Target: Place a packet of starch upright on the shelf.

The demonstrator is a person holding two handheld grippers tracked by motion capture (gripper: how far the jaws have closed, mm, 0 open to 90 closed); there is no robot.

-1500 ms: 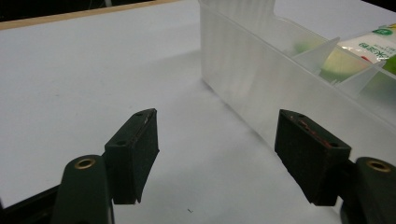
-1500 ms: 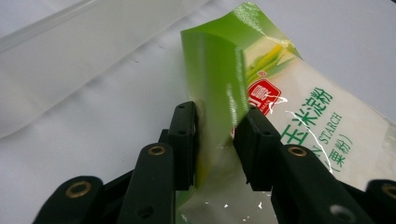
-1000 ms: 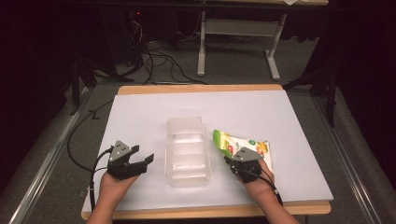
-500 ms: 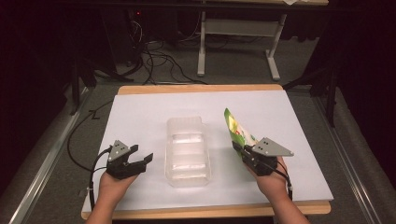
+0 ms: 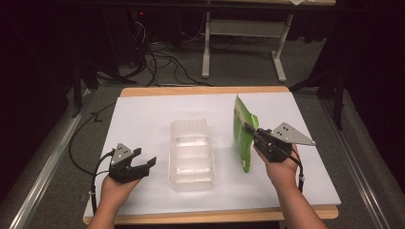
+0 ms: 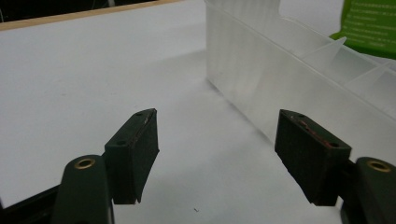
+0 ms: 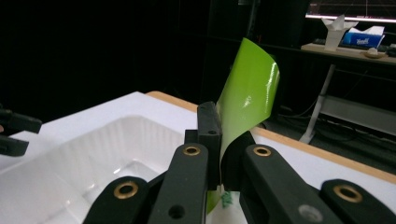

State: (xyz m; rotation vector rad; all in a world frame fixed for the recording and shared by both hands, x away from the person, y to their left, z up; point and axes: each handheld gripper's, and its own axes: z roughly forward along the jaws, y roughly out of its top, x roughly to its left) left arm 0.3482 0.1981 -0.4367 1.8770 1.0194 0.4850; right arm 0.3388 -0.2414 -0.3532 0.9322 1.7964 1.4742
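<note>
1. Glossy green flat packet [image 5: 242, 138] held upright on edge, lifted clear of the white worktop [image 5: 143, 119], just right of the clear ribbed plastic tray [image 5: 191, 153]; upper part of the packet curled over in the right gripper view [image 7: 250, 93].
2. Clamped at its right edge between the right tongs [image 5: 251, 131], jaws closed tight on the sheet, as seen close up in the right gripper view [image 7: 219, 154].
3. Held by the right hand [image 5: 282, 167], with the grey three-cornered plate [image 5: 291, 134] on top pointing right.
4. Sat near the middle of the worktop, long side running away from the person, inner dividers visible through the tray's wall [image 6: 280, 65].
5. Rested low over the worktop to the left of the tray, left tongs [image 5: 143, 164] gripped by the left hand [image 5: 114, 188]; jaws wide apart, nothing between them, bare white surface showing in the gap [image 6: 217, 158].
6. Aimed toward the tray's near left wall, close but not touching.
</note>
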